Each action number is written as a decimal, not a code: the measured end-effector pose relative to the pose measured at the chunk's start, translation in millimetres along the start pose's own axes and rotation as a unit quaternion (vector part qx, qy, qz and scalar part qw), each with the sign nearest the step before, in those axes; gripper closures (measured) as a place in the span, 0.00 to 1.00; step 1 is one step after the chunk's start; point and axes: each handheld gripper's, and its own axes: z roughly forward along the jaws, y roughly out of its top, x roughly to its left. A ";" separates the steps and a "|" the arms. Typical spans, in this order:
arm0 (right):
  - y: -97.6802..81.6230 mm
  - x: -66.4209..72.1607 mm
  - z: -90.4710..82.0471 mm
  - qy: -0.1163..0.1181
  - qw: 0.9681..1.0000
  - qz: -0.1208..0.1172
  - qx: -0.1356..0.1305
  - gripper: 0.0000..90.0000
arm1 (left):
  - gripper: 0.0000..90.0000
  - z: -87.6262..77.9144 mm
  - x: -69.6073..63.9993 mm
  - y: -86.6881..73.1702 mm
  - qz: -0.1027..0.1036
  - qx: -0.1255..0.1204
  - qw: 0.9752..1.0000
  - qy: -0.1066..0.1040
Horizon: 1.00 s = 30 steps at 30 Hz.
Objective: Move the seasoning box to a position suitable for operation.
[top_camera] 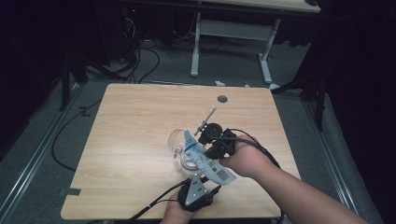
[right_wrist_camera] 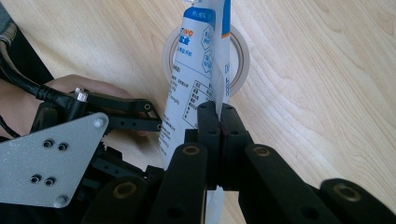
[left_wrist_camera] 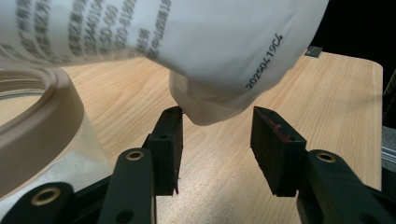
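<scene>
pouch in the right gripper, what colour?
White pouch with a blue top band and dark print; clearest in the right gripper view.

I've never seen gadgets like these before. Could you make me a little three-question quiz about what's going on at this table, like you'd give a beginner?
1. True or false: the right gripper is shut on the white packet.
2. Multiple choice: what lies on the table under the packet? A) a roll of tape B) a mug C) a book
3. Fill in: the left gripper has its jaws ____, with the packet's lower corner hanging above the gap.

Key
1. True: in the right gripper view its jaws pinch the packet's edge.
2. A: the roll of tape lies flat beneath it.
3. Open: both jaws stand apart, holding nothing.
</scene>
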 end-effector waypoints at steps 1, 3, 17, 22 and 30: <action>0.1 -0.1 -0.7 0.000 1.000 0.000 -0.001 1.00 | 0.60 -0.1 -0.1 0.0 0.000 0.001 1.000 0.000; 0.2 -0.2 -1.8 0.002 1.000 0.000 -0.003 1.00 | 0.60 -0.1 -0.1 -0.1 0.001 0.001 1.000 -0.001; -0.7 -3.0 -5.8 -0.002 1.000 0.003 -0.005 1.00 | 0.59 -8.1 4.6 -2.4 0.006 0.008 1.000 -0.005; -0.9 -4.3 -5.4 -0.003 1.000 0.003 -0.006 0.99 | 0.59 -15.3 10.5 -5.3 0.006 0.012 1.000 0.001; 0.4 -3.5 -3.8 -0.004 1.000 0.002 -0.003 0.99 | 0.59 -29.7 20.7 -7.9 -0.001 0.009 1.000 0.009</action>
